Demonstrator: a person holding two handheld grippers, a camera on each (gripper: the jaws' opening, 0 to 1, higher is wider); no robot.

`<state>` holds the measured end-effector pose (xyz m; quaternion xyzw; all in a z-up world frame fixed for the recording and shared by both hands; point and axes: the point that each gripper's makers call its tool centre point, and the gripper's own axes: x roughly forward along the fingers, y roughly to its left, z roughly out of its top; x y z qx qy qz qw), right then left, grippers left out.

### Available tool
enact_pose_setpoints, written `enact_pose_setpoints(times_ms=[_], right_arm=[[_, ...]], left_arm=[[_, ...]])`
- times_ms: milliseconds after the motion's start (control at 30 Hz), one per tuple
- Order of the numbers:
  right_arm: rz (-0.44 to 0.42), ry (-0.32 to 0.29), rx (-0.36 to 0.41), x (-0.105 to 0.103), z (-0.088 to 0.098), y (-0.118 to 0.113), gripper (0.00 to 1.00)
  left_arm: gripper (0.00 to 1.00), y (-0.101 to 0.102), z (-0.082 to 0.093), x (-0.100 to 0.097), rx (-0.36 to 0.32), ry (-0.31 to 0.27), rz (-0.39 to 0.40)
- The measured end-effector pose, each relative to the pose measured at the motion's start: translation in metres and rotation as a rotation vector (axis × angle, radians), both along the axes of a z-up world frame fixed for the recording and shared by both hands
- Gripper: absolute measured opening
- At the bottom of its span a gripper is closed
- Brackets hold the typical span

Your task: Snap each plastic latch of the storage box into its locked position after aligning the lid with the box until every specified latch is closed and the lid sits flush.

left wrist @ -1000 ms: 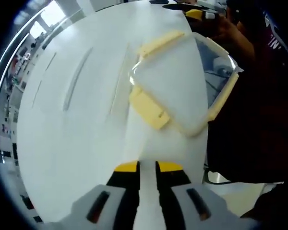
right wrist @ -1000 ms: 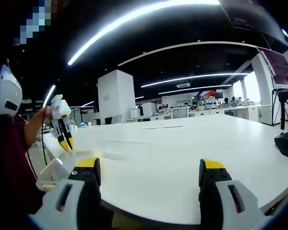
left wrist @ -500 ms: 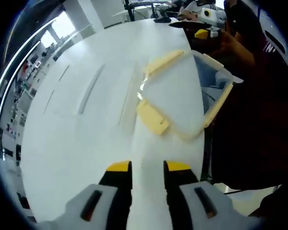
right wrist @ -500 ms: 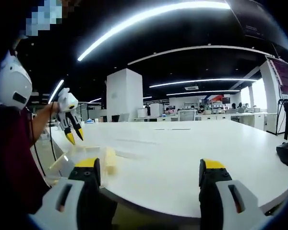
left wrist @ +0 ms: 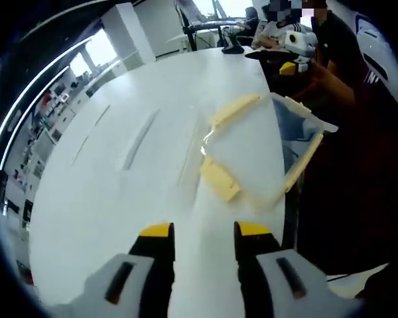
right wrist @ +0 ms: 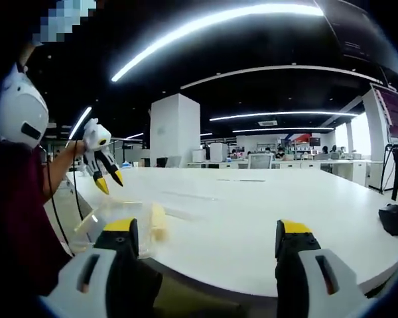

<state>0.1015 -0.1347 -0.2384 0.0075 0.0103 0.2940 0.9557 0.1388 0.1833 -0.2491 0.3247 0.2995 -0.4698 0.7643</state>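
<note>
- The clear plastic storage box (left wrist: pixel 252 156) with pale yellow latches sits at the near edge of a broad white table (left wrist: pixel 119 165), right beside the person in a dark red top (left wrist: pixel 358 165), as the left gripper view shows.
- One yellow latch (left wrist: pixel 219 180) on the side facing the left gripper lies flared outward on the tabletop; a second long yellow latch (left wrist: pixel 234 109) runs along the far side, and a third (left wrist: pixel 302 162) along the edge nearest the person.
- The left gripper (left wrist: pixel 202 232), yellow-tipped with black jaws, hangs above the table short of the box, its jaws parted and holding nothing.
- In the right gripper view, the right gripper (right wrist: pixel 205 232) stands with its jaws spread wide and empty, the table edge between them.
- From that view the left gripper (right wrist: pixel 108 181) is raised in the person's hand above the box (right wrist: pixel 123 222), clear of it, tips pointing down.
- A dark object (right wrist: pixel 393 218), too small to identify, rests on the table's far right.
- Ceiling light strips (right wrist: pixel 219 26) streak over an open-plan office behind.
</note>
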Motion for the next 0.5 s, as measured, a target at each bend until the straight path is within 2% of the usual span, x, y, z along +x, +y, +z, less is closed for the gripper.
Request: enact_pose_setpoints(times_ms=[67,333,500], right_arm=[[-0.001,-0.001,-0.002,-0.002,0.000,-0.001,0.85],[-0.004,0.003,-0.005,-0.008,0.000,-0.004,0.86],[0.002,0.004,-0.007,-0.012,-0.002,-0.005,0.86]], left_arm=[[0.39,-0.005,0.010,0.003,-0.059,-0.040,-0.007],[0.49,-0.029,0.042,0.002,-0.269,-0.117,-0.049],[0.54,-0.041,0.059,0.005,-0.415,-0.159,-0.044]])
